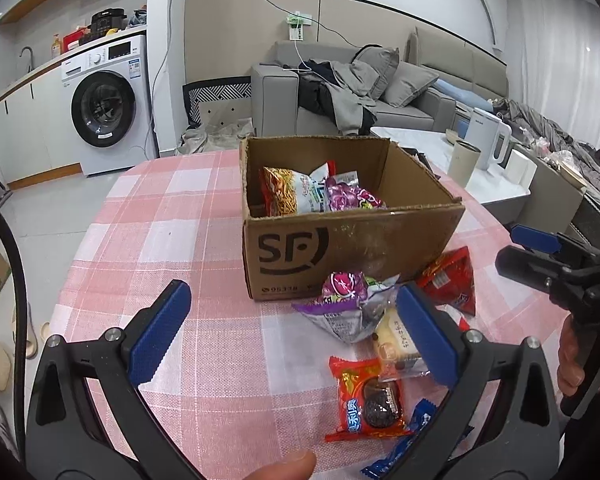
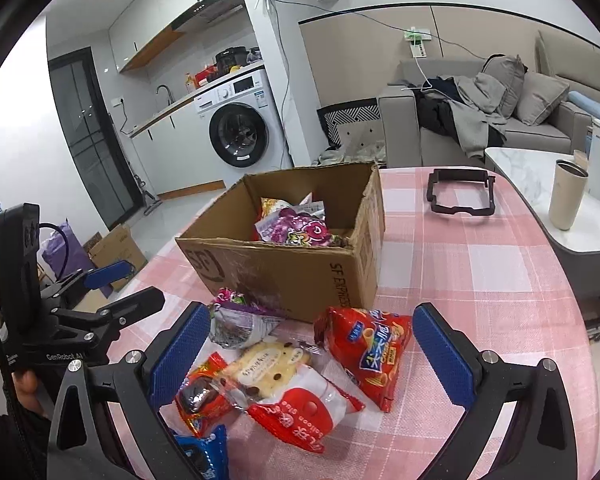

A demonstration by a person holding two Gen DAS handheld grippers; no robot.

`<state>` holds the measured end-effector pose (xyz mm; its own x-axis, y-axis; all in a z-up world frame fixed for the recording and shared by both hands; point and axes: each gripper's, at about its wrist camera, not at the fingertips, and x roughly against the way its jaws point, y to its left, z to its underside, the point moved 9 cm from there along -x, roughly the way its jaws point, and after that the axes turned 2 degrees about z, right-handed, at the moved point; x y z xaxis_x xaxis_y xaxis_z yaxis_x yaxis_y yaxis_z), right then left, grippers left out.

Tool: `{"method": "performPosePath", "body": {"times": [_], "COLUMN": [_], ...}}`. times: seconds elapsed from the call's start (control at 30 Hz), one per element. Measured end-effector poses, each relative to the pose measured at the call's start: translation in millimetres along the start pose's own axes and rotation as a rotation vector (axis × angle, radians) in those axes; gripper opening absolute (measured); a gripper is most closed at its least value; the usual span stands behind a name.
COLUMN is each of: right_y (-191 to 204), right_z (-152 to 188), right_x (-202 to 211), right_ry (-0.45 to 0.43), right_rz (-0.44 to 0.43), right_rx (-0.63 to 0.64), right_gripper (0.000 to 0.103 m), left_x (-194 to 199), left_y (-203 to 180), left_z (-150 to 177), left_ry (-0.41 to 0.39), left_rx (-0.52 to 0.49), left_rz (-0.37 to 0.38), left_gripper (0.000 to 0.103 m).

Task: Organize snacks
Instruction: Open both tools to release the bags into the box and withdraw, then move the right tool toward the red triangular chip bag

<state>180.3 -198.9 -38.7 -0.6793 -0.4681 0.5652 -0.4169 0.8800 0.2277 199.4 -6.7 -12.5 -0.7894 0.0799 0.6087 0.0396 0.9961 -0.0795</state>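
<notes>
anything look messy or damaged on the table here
The cardboard box has a ragged, torn top rim and a scuffed front. Several snack packets lie in a loose overlapping heap on the tablecloth in front of it, outside the box.

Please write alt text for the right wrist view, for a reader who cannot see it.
The open right tool hovers over loose snack packets on a pink checked tablecloth, holding nothing. Behind them stands an open cardboard box with a few snacks already inside; the left tool shows at the left edge.

Loose snack packets beside part-filled box
</notes>
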Motion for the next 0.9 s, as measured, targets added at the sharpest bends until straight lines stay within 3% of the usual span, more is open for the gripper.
{"method": "performPosePath", "body": {"times": [0.9], "right_y": [-35.5], "right_z": [22.2], "right_x": [-34.2], "right_ry": [0.121], "right_rz": [0.059], "right_rx": [-0.071], "right_gripper": [0.103], "left_x": [-33.8], "left_y": [-7.2], "left_z": [23.3], "left_ry": [0.096], "left_rx": [0.004], "left_rz": [0.012], "left_gripper": [0.103]}}
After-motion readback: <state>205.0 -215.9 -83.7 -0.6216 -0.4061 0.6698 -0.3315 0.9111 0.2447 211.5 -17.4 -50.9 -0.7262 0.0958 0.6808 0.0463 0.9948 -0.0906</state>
